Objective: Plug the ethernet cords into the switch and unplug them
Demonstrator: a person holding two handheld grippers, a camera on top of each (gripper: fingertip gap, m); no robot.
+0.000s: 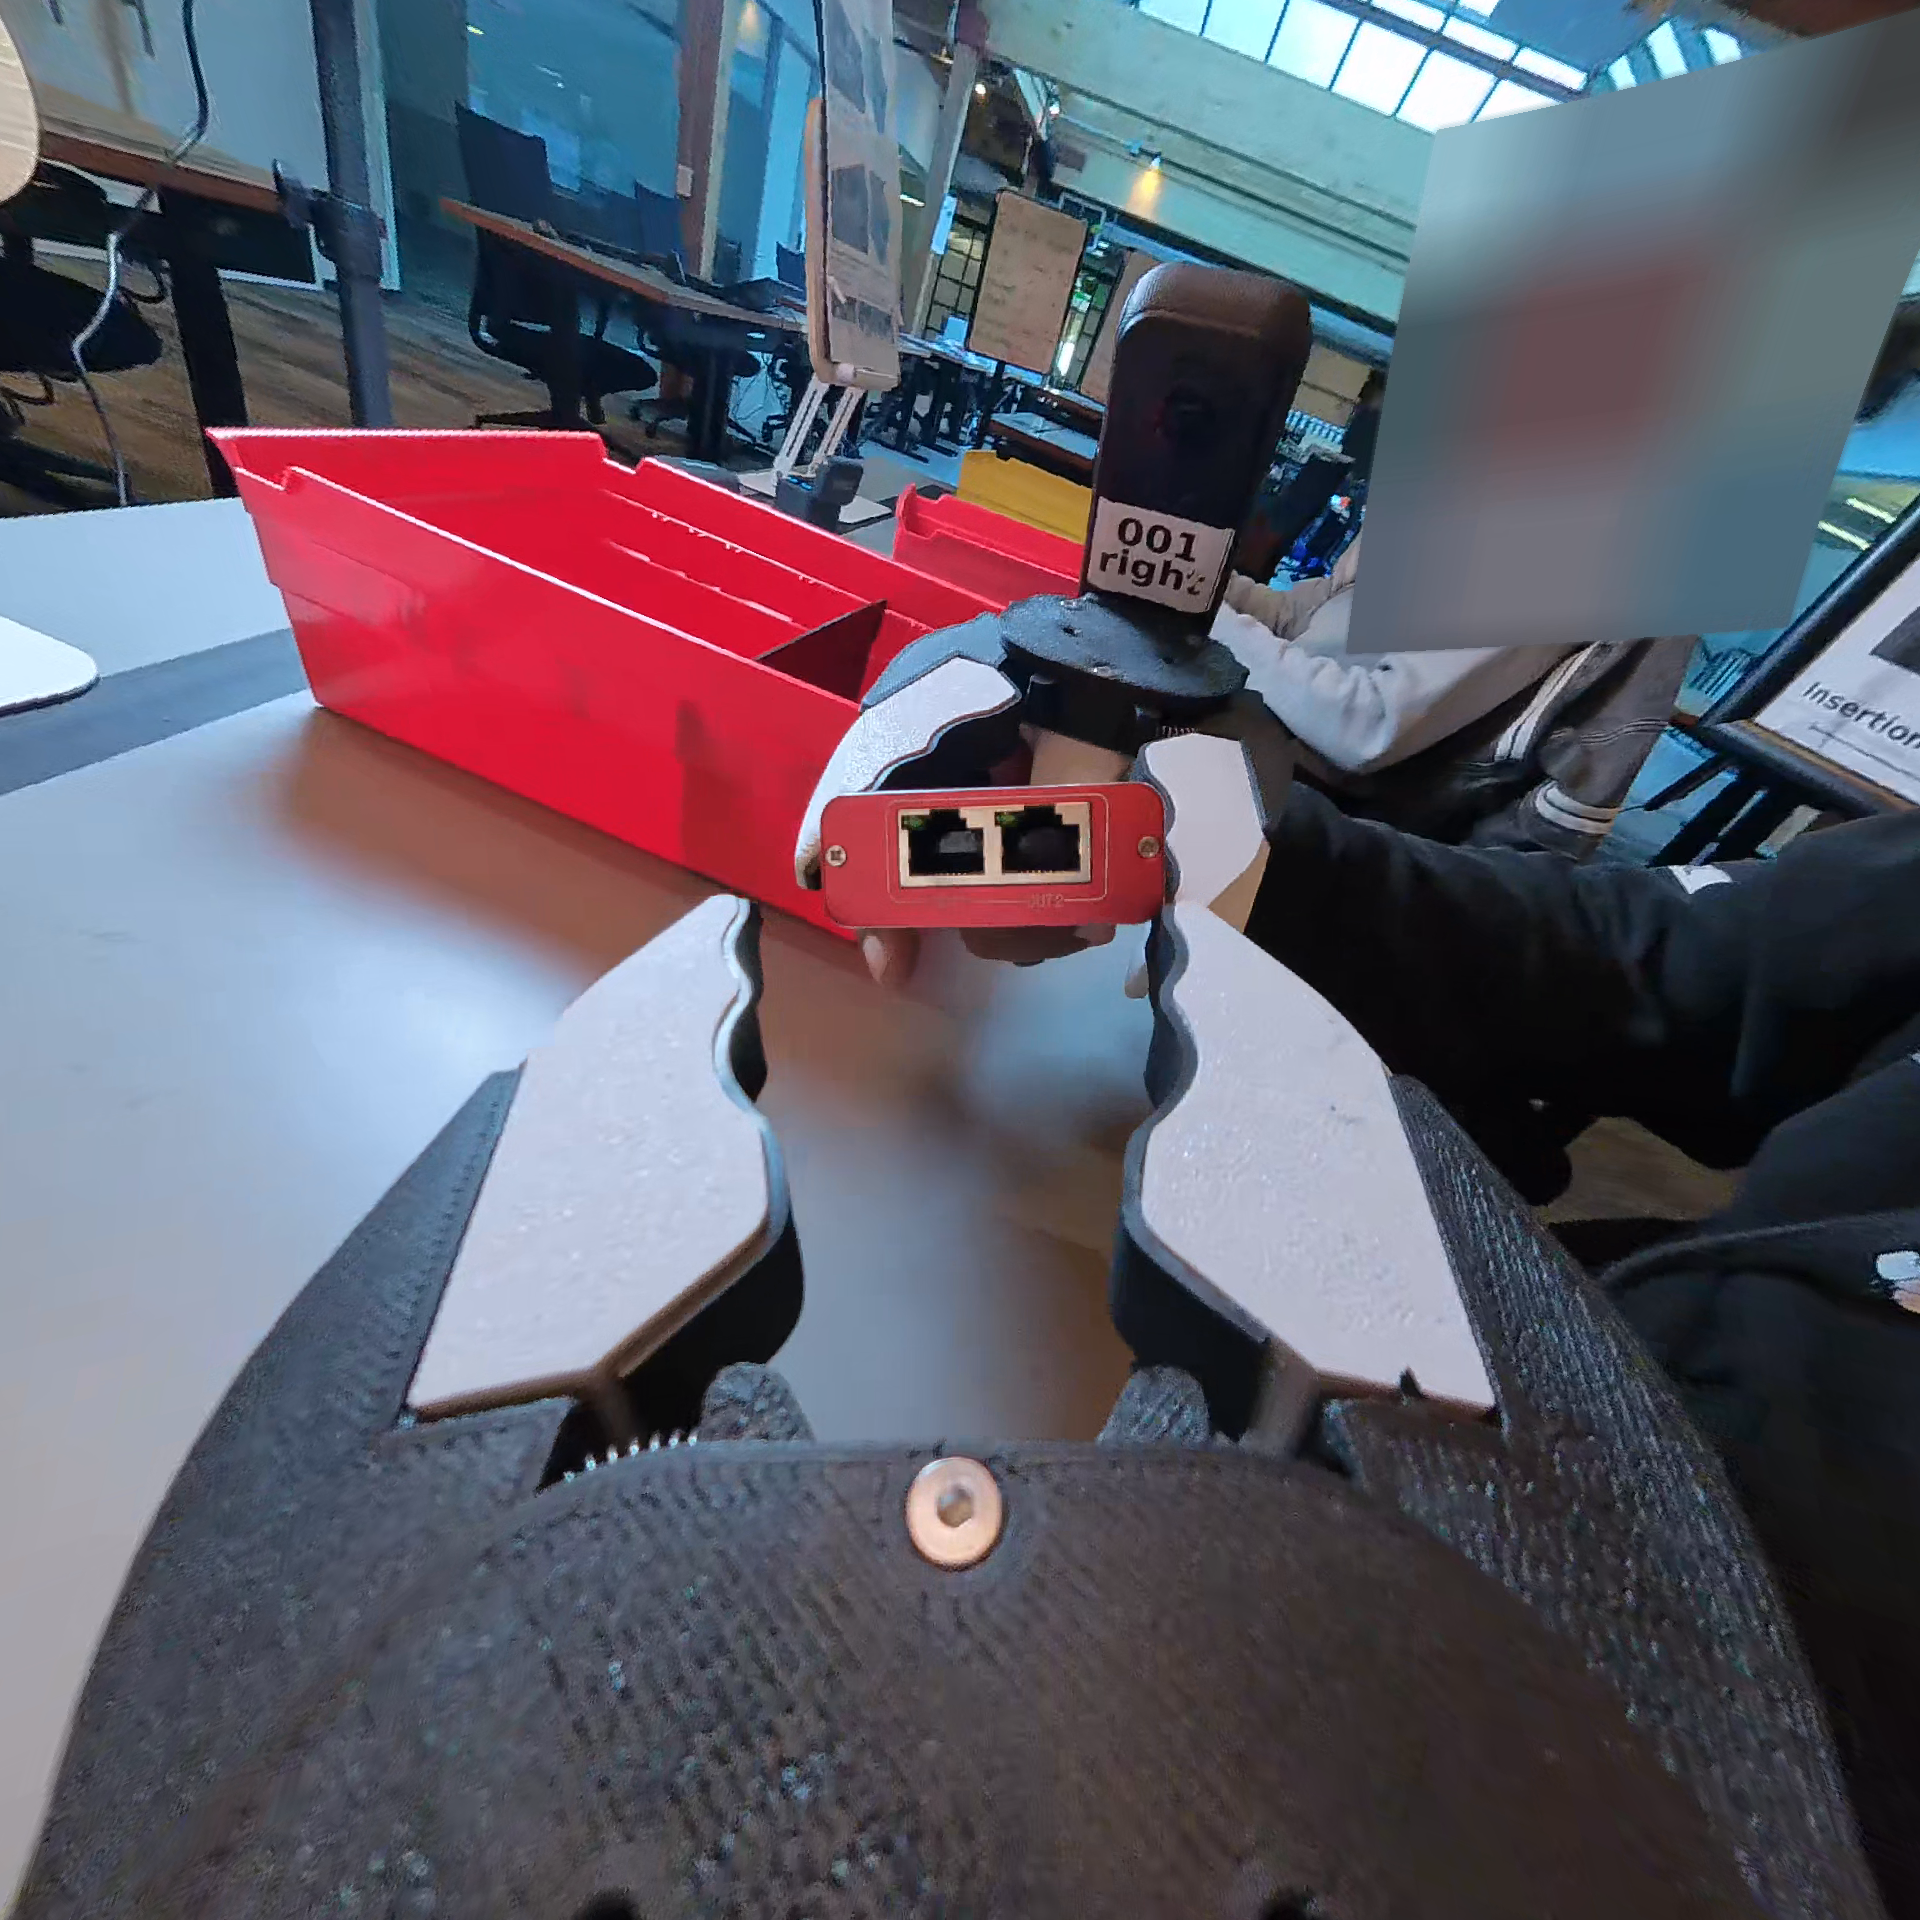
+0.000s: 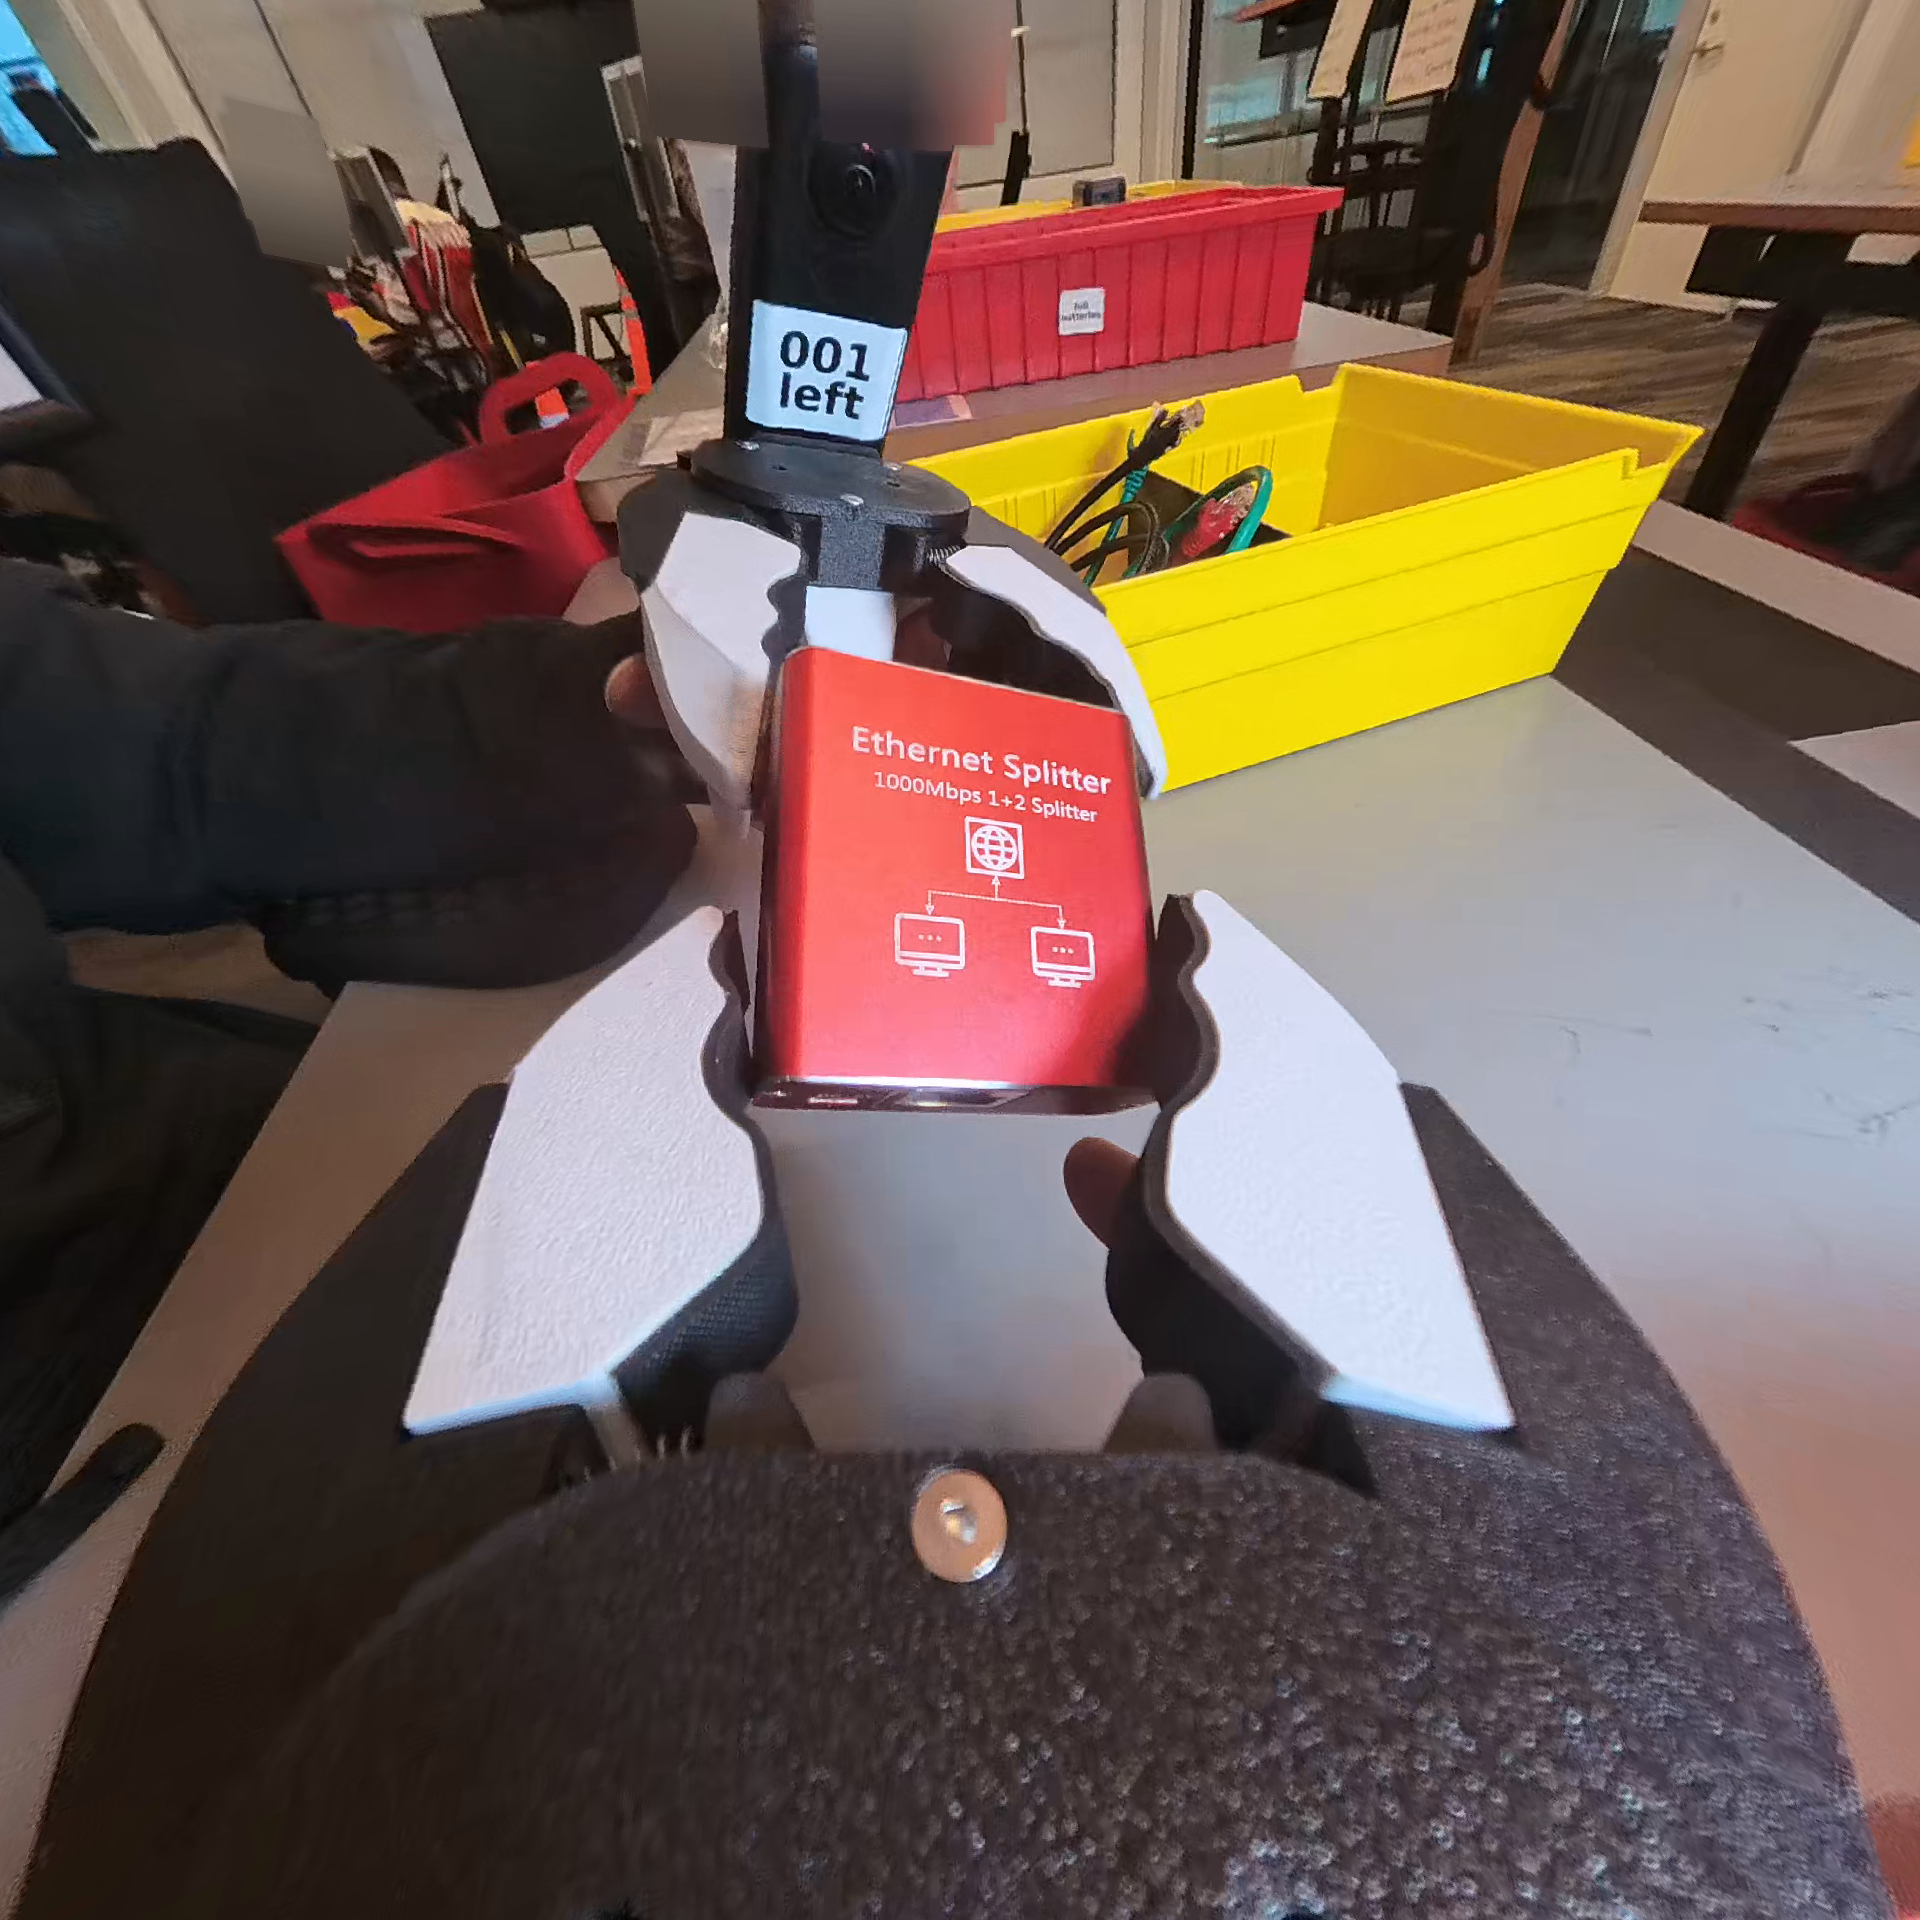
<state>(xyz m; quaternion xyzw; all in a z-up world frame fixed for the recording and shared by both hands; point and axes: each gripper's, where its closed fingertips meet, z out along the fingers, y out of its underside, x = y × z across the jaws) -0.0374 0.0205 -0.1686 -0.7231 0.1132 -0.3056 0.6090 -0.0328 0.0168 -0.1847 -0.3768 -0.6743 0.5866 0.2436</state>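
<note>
The red switch is clamped by its sides in my right gripper, held above the table. In the left wrist view its end face shows two empty ports facing the camera. My left gripper is open, with its fingertips on either side of the port end and a gap on the left side. Its white fingers flank the switch's far end in the right wrist view. The ethernet cords lie coiled in a yellow bin, with none plugged in.
A long red bin stands on the grey table behind the switch. Another red bin and a red bucket are farther back. A person's dark sleeve holds the right gripper. Less than 4 cm separates the two grippers' tips.
</note>
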